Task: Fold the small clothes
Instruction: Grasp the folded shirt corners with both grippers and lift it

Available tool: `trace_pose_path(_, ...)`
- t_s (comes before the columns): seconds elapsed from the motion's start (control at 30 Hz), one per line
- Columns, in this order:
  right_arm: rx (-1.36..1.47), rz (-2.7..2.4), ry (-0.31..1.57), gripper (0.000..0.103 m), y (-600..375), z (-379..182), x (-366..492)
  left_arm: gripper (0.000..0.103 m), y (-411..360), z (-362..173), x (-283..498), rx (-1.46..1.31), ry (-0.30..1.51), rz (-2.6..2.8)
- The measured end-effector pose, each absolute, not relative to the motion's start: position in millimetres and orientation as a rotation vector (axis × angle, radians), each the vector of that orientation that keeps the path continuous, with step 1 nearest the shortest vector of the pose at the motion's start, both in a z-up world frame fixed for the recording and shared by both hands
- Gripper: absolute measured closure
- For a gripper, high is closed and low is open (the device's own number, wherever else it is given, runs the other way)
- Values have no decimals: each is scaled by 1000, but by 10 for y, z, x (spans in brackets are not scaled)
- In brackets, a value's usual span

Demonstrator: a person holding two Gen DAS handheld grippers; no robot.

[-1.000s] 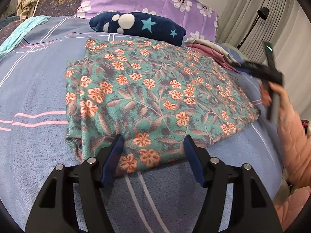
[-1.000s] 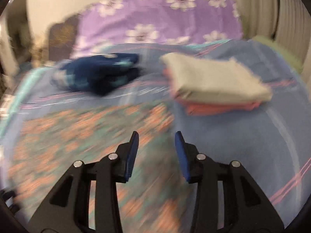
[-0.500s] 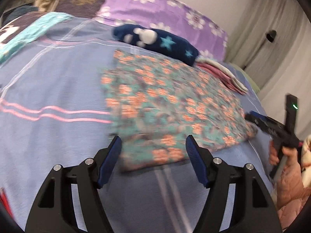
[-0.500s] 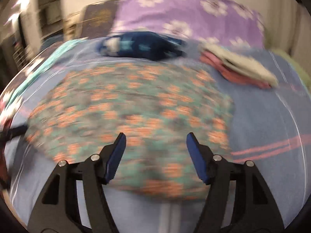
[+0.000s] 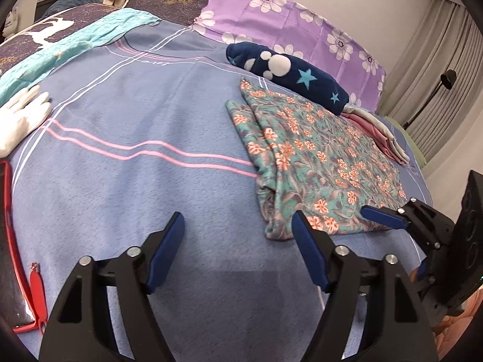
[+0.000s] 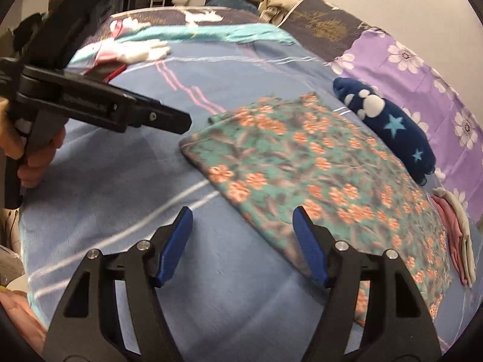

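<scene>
Left to right across the bed [image 5: 126, 187], blue blanket with pink and white stripes. Far left edge: a dark phone in a red case [image 5: 12, 250], above it a white glove [image 5: 21, 114] lying flat, and a teal cloth [image 5: 60, 51] along the bed's upper left. No containers visible; everything lies straight on the blanket.

Left gripper [image 5: 238, 235] hovers over bare blanket, jaws spread wide, nothing between them. Its right fingertip [image 5: 302, 229] sits just at the near corner of the folded garment.

Floral garment [image 5: 317, 157], teal with orange flowers, lies folded flat on the bed right of centre, with layered edges showing along its left side. Behind it and touching its far edge is a rolled navy fleece with stars [image 5: 286, 72]. To the right of that, a small stack of folded pink and grey clothes [image 5: 380, 135] sits against the garment's far right edge. Purple flowered pillow [image 5: 286, 18] at the headboard.

Right gripper [image 6: 241, 232] is released, jaws wide apart and empty, low over the garment's near right corner; in the left wrist view one blue fingertip [image 5: 380, 215] rests at that hem.
</scene>
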State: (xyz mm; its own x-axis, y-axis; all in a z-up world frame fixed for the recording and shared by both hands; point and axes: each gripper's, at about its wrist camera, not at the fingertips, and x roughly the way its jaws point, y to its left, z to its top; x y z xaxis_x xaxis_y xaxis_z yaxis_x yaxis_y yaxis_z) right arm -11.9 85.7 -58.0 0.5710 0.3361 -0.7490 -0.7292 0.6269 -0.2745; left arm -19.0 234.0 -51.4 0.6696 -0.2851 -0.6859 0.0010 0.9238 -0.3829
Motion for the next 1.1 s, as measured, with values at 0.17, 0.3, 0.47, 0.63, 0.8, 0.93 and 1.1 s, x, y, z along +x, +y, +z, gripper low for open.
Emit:
trace_pose_path(0.17, -670, 625, 700, 32, 1002, -662, -34, 27, 2398, -571, -210, -396, 828, -168)
trace_pose_path(0.3, -683, 586, 695, 31, 1087, -692, 42, 27, 2393, -585, -190, -393, 827, -179)
trace_pose_path(0.47, -708, 541, 677, 31, 1213, -730, 133, 27, 2417, -634, -170, -418, 826, -199)
trace_pose_path(0.63, -728, 509, 633, 35, 1349, -761, 222, 27, 2505, -650, -179, -476, 811, -221)
trace_pose_path(0.8, -745, 545, 605, 85, 1385, -794, 158, 27, 2597, -551, -80, -560, 800, -284)
trace_pose_path(0.93, -727, 558, 612, 86, 1357, -771, 162, 26, 2601, -388, 314, -595, 787, -422)
trace_pose_path(1.1, -735, 542, 624, 75, 1348, -791, 156, 25, 2422, -608, 1060, -604, 925, -544)
